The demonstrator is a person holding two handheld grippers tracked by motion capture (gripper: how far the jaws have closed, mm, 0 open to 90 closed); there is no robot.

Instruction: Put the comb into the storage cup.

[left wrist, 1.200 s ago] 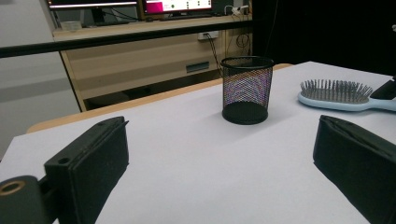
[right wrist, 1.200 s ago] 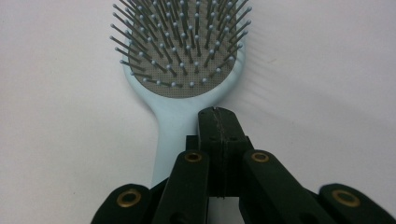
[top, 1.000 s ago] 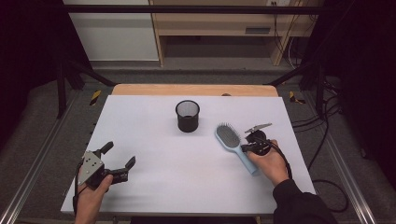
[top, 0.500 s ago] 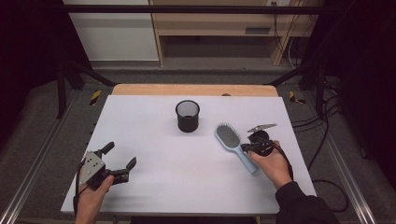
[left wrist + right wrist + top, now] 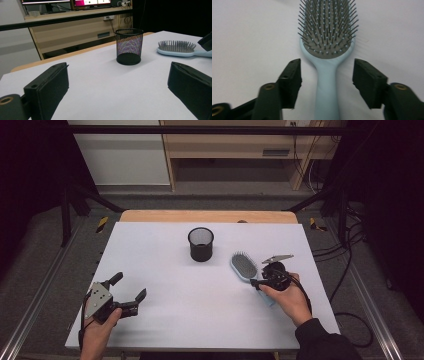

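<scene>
Now right tool [image 5: 261, 281] straddles hairbrush [image 5: 245, 266] handle, jaws just opening, pads clear of it; brush flat on desk [image 5: 165, 270], bristles up, at four o'clock from mesh cup [image 5: 201, 244], apparently released. Left tool [image 5: 131, 295] open, empty, waiting.

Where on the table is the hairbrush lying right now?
In the high view the hairbrush lies right of the mesh cup, its handle between the right tool's open jaws.

Lab recording bay: white table [image 5: 165, 320] in black metal frame [image 5: 210, 129]; loose cables [image 5: 345, 265] on floor; monitors [image 5: 67, 2] on wooden bench [image 5: 75, 27].
</scene>
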